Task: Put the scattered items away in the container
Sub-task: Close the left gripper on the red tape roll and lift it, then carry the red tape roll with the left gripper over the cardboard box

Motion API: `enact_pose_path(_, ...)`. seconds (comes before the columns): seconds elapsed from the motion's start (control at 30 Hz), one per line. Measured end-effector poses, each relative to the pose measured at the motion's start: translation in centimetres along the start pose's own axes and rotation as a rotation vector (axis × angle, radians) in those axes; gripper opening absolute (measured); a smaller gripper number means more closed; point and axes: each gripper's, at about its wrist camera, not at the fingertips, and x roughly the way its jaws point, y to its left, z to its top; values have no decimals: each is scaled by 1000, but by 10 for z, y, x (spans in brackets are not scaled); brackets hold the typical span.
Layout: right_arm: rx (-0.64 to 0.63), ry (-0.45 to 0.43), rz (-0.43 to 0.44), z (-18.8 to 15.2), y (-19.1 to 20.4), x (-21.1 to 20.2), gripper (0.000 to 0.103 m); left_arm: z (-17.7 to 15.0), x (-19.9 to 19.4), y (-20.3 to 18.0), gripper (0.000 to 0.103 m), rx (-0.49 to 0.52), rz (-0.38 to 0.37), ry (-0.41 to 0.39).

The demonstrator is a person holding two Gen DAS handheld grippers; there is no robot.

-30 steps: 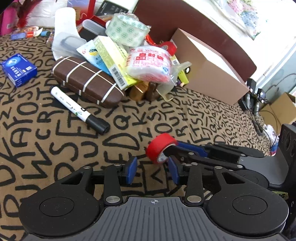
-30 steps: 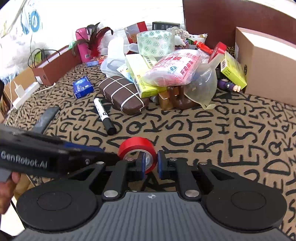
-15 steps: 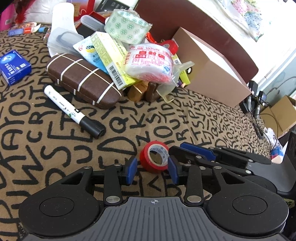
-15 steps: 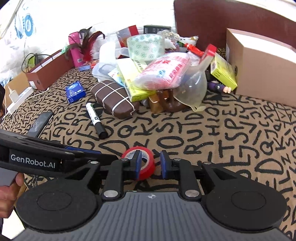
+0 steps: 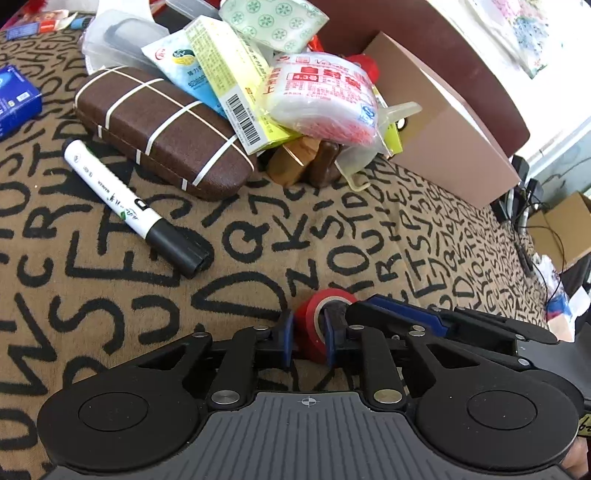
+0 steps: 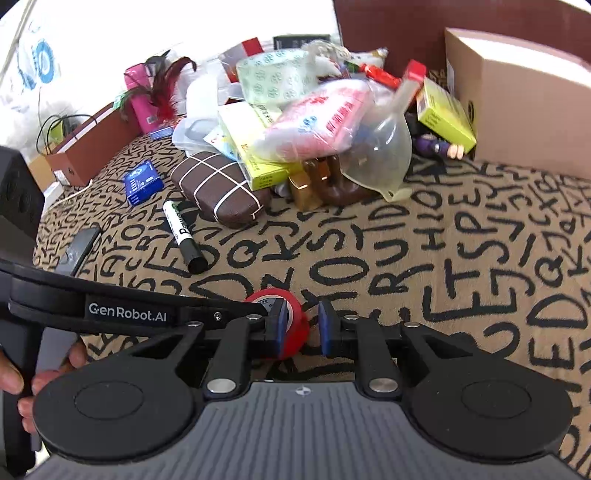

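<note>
A red tape roll (image 5: 314, 325) sits upright on the letter-patterned cloth (image 5: 369, 229). My left gripper (image 5: 309, 341) is closed on it, blue pads against both sides. My right gripper (image 6: 301, 326) is open; one finger is inside the roll's hole and the roll (image 6: 291, 325) leans on its left pad. The right gripper's fingers (image 5: 406, 317) lie just right of the roll in the left wrist view. A tan cardboard box (image 5: 443, 122) stands at the back right, also in the right wrist view (image 6: 524, 103).
A pile of items lies ahead: brown glasses case (image 5: 159, 129), black-capped white marker (image 5: 133, 210), yellow-green box (image 5: 236, 85), pink-white packet (image 5: 321, 96), clear funnel (image 6: 384, 155), patterned tape roll (image 6: 273, 77). A blue box (image 6: 142, 181) lies left. A dark headboard (image 6: 388, 22) is behind.
The right gripper lowered the red tape roll to the cloth and opened. The left gripper moved in and closed on the roll.
</note>
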Motion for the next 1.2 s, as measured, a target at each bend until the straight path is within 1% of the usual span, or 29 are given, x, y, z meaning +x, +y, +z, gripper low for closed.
enact_pose_path(0.07,10,8,3,0,-1,1,22,-1,-1,-2,16,19,1,-2)
enact_pose_path(0.13,0,15,-2,-1,0,1,22,-3,1,-2,15,26,2,-11)
enact_pose_path(0.2,3,22,11,-1,-2,4,20,-2,4,-1,11,27,-3,-22)
enact_pose_path(0.23,18,30,27,0,-5,7,16,-2,5,0,11,23,-5,-23)
enact_pose_path(0.27,34,40,44,1,-7,10,15,-1,4,0,11,19,-4,-21)
enact_pose_path(0.33,45,42,44,1,-8,11,14,-3,1,-4,10,22,5,-29)
enact_pose_path(0.43,44,20,27,-2,-3,1,13,-8,-6,-11,10,7,2,-32)
enact_pose_path(0.53,52,-9,27,-7,-4,-15,13,-12,-16,-26,10,37,-1,-58)
enact_pose_path(0.63,50,-61,19,-5,-7,-35,13,-4,-26,-45,11,76,-15,-104)
enact_pose_path(0.77,38,-159,-5,14,-16,-59,13,22,-31,-77,11,140,-40,-165)
enact_pose_path(0.9,13,-253,-37,42,-33,-82,13,60,-33,-117,11,205,-71,-226)
enact_pose_path(1.03,-1,-343,-66,88,-58,-108,13,110,-33,-159,11,248,-107,-291)
enact_pose_path(1.2,-16,-415,-108,156,-95,-126,14,172,-19,-198,11,233,-163,-340)
